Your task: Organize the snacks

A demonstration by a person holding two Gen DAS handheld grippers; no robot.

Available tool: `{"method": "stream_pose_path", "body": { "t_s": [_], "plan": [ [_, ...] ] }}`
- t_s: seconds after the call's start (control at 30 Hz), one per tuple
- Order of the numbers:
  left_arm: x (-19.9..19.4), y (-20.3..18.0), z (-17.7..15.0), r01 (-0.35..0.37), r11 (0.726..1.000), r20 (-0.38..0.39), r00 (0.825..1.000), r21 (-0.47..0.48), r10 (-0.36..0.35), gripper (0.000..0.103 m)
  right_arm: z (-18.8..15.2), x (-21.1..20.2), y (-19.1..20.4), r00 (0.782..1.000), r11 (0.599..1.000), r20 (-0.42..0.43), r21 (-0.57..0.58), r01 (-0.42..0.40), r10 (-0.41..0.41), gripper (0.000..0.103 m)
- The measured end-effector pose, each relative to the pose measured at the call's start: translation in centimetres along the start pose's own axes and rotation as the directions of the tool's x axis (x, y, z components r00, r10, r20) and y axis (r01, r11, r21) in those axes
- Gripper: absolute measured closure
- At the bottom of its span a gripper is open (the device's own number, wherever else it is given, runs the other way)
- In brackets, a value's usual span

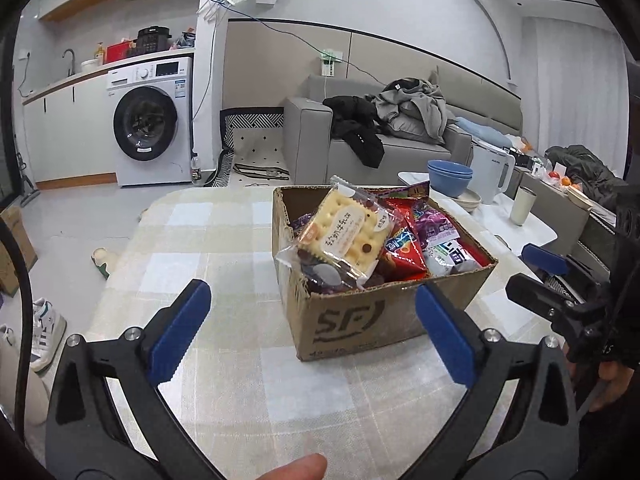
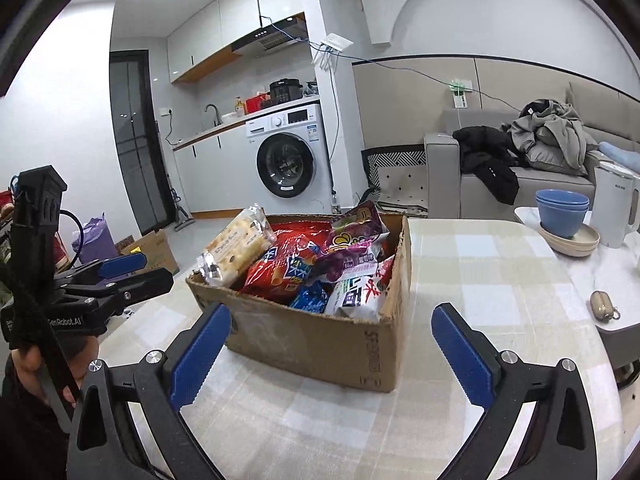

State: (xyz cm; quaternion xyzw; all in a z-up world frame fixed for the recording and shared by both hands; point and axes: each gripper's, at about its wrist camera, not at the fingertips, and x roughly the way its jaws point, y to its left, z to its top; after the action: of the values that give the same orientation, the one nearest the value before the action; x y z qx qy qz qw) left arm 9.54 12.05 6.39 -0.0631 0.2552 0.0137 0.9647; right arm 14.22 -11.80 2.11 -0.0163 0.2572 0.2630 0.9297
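- Left wrist view: your left tongs (image 1: 312, 328) gape wide, empty, near the box (image 1: 360, 320) of snacks (image 1: 348, 236) on the counter (image 1: 224, 240).
- Your right tongs (image 2: 332, 348) gape too, empty.

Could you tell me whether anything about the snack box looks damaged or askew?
Yes: the cardboard box has a torn, ragged rim, and the cracker packet lies tilted on top of the other snacks, poking above the rim.

- Behind your table stands a white washing machine (image 1: 152, 128) under a kitchen counter; a black cooker (image 1: 154, 38) sits on top
- A grey sofa (image 2: 520, 184) holds heaped clothes (image 1: 416, 112)
- To your right, stacked blue bowls (image 2: 562, 212) stand beside a white kettle (image 2: 614, 208)
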Motion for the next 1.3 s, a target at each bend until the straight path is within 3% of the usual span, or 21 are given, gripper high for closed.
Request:
{"method": "stream_pose_path", "body": {
  "t_s": [0.53,0.7,1.03,1.3],
  "plan": [
    [-0.3,0.2,-3.6,-0.004,1.000,0.014,1.000,0.015,0.004,0.001,-2.4,-1.3,0.9,0.999,0.999,0.048,-0.033,0.017,-0.015,0.001],
    [0.8,0.2,-4.0,0.017,1.000,0.026,1.000,-0.001,-0.017,0.001,-3.0,-1.7,0.9,0.997,0.999,0.071,-0.041,0.021,-0.018,0.001],
    [1.5,-0.4,-5.2,-0.009,0.999,0.019,1.000,0.046,0.008,0.001,-3.2,-2.0,0.5,0.996,0.999,0.086,-0.033,0.017,-0.014,0.000],
    [1.9,0.2,-5.4,-0.019,1.000,0.024,1.000,0.024,0.019,0.001,-3.3,-2.4,0.5,0.994,0.999,0.106,-0.033,0.030,-0.026,0.000]
  ]
}}
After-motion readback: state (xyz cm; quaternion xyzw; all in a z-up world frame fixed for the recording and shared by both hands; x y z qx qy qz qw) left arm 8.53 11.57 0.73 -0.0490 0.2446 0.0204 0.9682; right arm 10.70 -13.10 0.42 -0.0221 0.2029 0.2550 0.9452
